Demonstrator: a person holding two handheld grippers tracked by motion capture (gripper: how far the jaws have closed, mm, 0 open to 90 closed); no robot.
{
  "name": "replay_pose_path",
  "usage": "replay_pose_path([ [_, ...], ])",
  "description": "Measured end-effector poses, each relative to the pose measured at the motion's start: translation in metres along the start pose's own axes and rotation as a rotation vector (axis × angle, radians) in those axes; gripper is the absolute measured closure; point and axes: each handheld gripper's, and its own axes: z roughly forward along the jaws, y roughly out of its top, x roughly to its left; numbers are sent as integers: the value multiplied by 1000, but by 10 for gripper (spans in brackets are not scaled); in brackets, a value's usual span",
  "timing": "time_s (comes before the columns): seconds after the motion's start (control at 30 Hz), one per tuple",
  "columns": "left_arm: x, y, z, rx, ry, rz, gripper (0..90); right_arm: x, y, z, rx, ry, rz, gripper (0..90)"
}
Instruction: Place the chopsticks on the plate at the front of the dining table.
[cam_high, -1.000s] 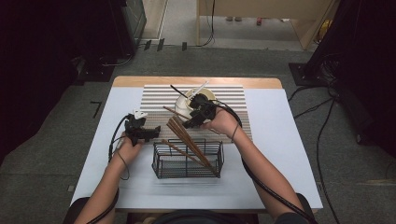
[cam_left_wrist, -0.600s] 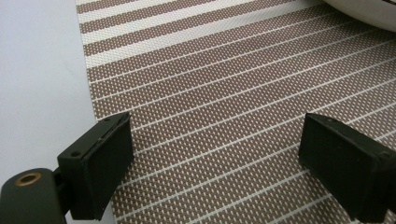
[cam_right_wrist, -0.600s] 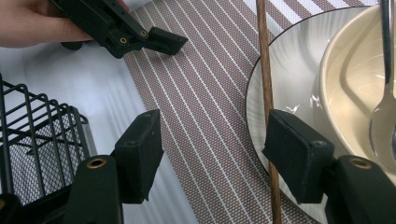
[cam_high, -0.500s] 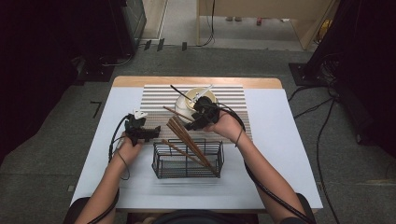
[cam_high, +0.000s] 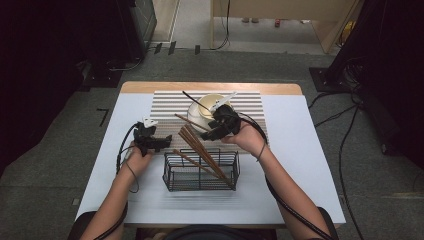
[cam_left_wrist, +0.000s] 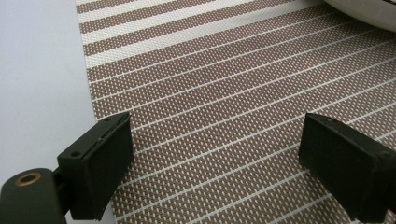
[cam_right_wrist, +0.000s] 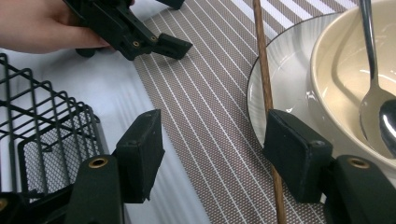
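My left hand-held gripper (cam_high: 161, 140) rests low at the left edge of the striped mat (cam_left_wrist: 243, 84), jaws wide apart with nothing between them. Further right, the wire basket (cam_high: 200, 172) stands on the bench (cam_high: 310, 165) with brown chopsticks (cam_high: 202, 152) leaning out of it. My right hand-held gripper (cam_right_wrist: 212, 154) hovers by the plate (cam_right_wrist: 285, 84) — jaws apart, not pressing anything — and one wooden chopstick (cam_right_wrist: 264, 79) lies over the plate's rim, passing just beside the right-hand pad. The cream bowl (cam_right_wrist: 345, 74) on the plate holds a metal spoon (cam_right_wrist: 373, 98).
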Motion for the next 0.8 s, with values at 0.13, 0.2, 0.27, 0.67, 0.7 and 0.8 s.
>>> replay_pose_path([
  [0.13, 0, 0, 0, 0, -1, -2, 100, 4, 0, -5, -16, 1, -5, 384],
  [0.2, 0, 0, 0, 0, -1, -1, 100, 6, -1, -8, -20, 2, -8, 386],
  [0.27, 0, 0, 0, 0, -1, -1, 100, 8, -1, -11, -26, 1, -11, 387],
  [0.67, 0, 0, 0, 3, -2, 0, 100, 16, -2, -25, -56, 6, -26, 391],
  [0.7, 0, 0, 0, 3, -2, 0, 100, 16, -2, -27, -57, 4, -24, 391],
  [0.8, 0, 0, 0, 3, -2, 0, 100, 17, -3, -32, -66, 5, -25, 392],
])
